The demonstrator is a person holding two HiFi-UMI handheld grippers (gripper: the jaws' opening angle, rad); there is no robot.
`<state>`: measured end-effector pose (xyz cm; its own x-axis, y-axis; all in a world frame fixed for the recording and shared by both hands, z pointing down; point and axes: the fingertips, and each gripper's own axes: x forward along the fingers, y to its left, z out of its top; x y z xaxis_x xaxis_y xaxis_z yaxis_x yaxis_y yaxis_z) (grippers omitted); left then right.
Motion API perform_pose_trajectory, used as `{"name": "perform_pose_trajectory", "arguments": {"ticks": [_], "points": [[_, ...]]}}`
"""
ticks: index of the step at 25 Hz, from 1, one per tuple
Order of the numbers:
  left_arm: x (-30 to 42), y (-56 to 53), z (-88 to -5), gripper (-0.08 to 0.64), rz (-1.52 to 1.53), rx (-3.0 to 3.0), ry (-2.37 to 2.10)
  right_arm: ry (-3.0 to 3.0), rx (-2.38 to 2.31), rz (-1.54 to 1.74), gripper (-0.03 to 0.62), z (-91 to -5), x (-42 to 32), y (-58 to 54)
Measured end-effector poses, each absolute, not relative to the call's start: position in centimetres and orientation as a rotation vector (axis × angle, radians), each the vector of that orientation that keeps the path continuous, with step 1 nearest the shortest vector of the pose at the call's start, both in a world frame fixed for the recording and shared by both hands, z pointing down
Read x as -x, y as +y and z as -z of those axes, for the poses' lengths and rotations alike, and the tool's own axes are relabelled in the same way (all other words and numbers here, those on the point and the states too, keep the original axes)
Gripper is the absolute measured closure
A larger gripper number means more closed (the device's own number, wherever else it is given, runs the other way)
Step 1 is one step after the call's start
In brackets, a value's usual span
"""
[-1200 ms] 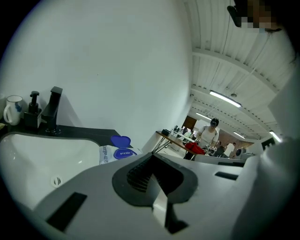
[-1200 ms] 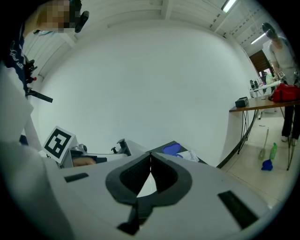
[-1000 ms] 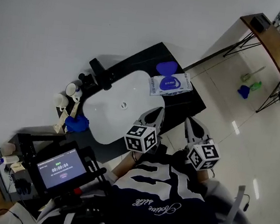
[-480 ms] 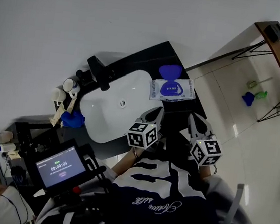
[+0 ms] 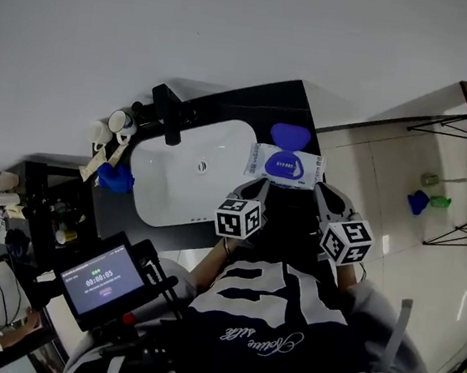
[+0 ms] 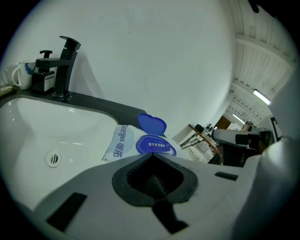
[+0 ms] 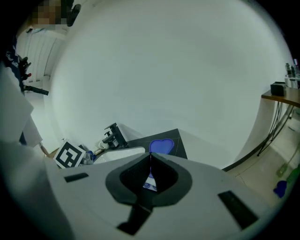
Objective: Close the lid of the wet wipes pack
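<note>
The black counter (image 5: 307, 106) with its white basin (image 5: 174, 187) now sits lower and more squarely in the head view than 1 second ago, because the person has stepped in toward it. The wet wipes pack (image 5: 285, 164) has not moved. It lies flat on the counter just beside the basin's right edge, and its blue lid (image 5: 289, 135) is still hinged open toward the wall.

Both tools have closed the gap. The left gripper (image 5: 259, 186) and the right gripper (image 5: 323, 192) now hang just short of the pack's near edge, 1 on each side. Each claw has its 2 tips pressed together with nothing between them. Judged from this, the approach is nearly done and the closing push has not started. A closed tip suits pressing the lid down.

Writing:
1. The screen (image 5: 103, 282) at the person's chest shows 00:00:05.
2. The pack's side carries Latin lettering that looks like "Deeyeo"; this reading is uncertain.
3. The white characters on the pack's blue label are too small to read.
</note>
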<state>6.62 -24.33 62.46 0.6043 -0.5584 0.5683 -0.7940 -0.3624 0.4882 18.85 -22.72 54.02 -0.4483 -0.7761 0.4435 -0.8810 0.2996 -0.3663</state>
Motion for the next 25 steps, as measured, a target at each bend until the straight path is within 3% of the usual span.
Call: {"name": "perform_pose_trajectory", "arguments": {"ticks": [7,25], "points": [[-7.2,-25.6,-65.9,0.561,-0.538,-2.035,-1.050,-2.367,-1.313,-0.790,0.600,-57.8,-19.5,-27.9],[-7.4,-25.6,-66.5,0.561,-0.537,-1.976,-1.083,-2.306,-1.029,-0.673,0.600,-64.9,-19.8,-36.8]]}}
